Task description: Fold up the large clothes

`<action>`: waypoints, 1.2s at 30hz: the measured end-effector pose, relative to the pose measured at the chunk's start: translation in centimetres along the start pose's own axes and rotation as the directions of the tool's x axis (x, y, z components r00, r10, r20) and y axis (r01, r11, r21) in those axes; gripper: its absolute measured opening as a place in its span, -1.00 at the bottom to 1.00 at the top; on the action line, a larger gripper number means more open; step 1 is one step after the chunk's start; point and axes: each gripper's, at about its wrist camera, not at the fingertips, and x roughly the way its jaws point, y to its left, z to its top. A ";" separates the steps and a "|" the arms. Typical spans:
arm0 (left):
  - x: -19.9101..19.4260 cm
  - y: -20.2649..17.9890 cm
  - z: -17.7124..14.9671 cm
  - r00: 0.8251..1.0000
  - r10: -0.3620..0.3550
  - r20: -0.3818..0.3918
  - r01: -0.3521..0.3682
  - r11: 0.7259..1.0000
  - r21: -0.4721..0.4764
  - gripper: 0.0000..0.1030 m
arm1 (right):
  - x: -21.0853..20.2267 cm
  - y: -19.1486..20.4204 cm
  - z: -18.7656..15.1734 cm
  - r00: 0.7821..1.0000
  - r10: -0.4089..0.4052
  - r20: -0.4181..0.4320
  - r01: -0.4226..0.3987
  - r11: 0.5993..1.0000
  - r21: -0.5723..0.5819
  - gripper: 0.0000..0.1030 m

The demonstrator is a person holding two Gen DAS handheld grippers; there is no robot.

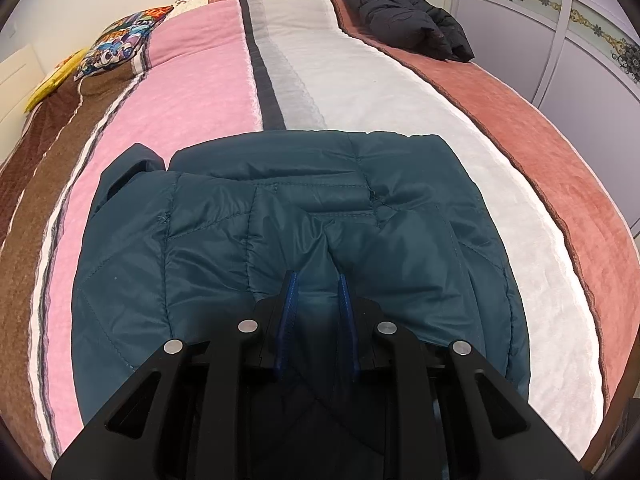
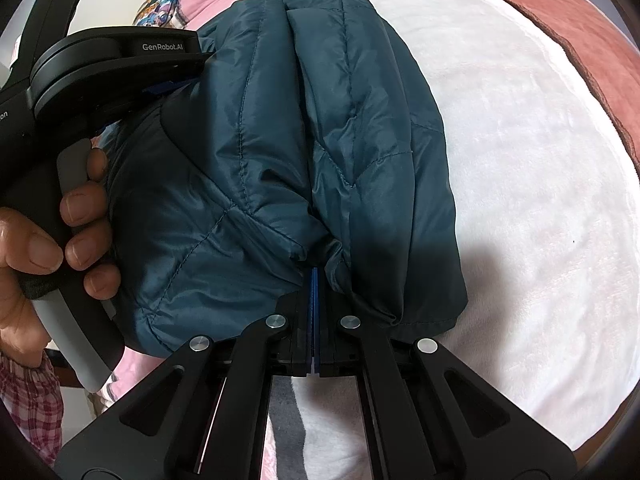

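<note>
A teal quilted jacket (image 1: 224, 216) lies folded on the striped bed cover, close to the near edge. In the left wrist view my left gripper (image 1: 316, 278) is shut on a bulge of the jacket's fabric, which fills the narrow gap between its blue pads. In the right wrist view the same jacket (image 2: 260, 140) is bunched up, and my right gripper (image 2: 314, 271) has its pads pressed together with the fabric puckering into their tips. There the left gripper (image 2: 176, 86) shows at upper left, biting the jacket's edge, with a person's hand (image 2: 44, 240) around its handle.
The bed cover (image 1: 360, 80) has pink, grey, white and rust stripes. A black puffer jacket (image 1: 404, 12) lies at the far right of the bed, a cartoon-print pillow (image 1: 120, 44) at the far left. Lilac wardrobe doors (image 1: 588, 92) stand to the right.
</note>
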 end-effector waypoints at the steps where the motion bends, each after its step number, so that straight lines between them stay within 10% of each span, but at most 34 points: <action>1: 0.0 0.0 0.0 1.000 0.002 -0.001 -0.002 1.000 0.001 -0.56 | 0.0 -0.1 0.0 1.000 0.001 -0.002 -0.001 1.000 0.003 -1.00; 12: -6.9 2.2 0.7 0.996 -0.080 0.046 0.081 0.997 -0.006 0.08 | 0.0 0.5 0.0 1.000 -0.014 -0.010 0.014 1.000 0.013 -1.00; 28: -15.4 10.3 -15.8 0.998 -0.063 -0.008 0.060 0.981 -0.184 0.17 | -3.9 0.2 -1.2 0.998 0.053 0.019 -0.055 0.990 0.130 -0.91; 36: -16.0 12.9 -16.7 0.994 -0.103 0.032 0.108 0.956 -0.273 0.17 | -9.9 0.0 -4.5 0.987 0.039 0.154 -0.055 0.993 0.105 -0.91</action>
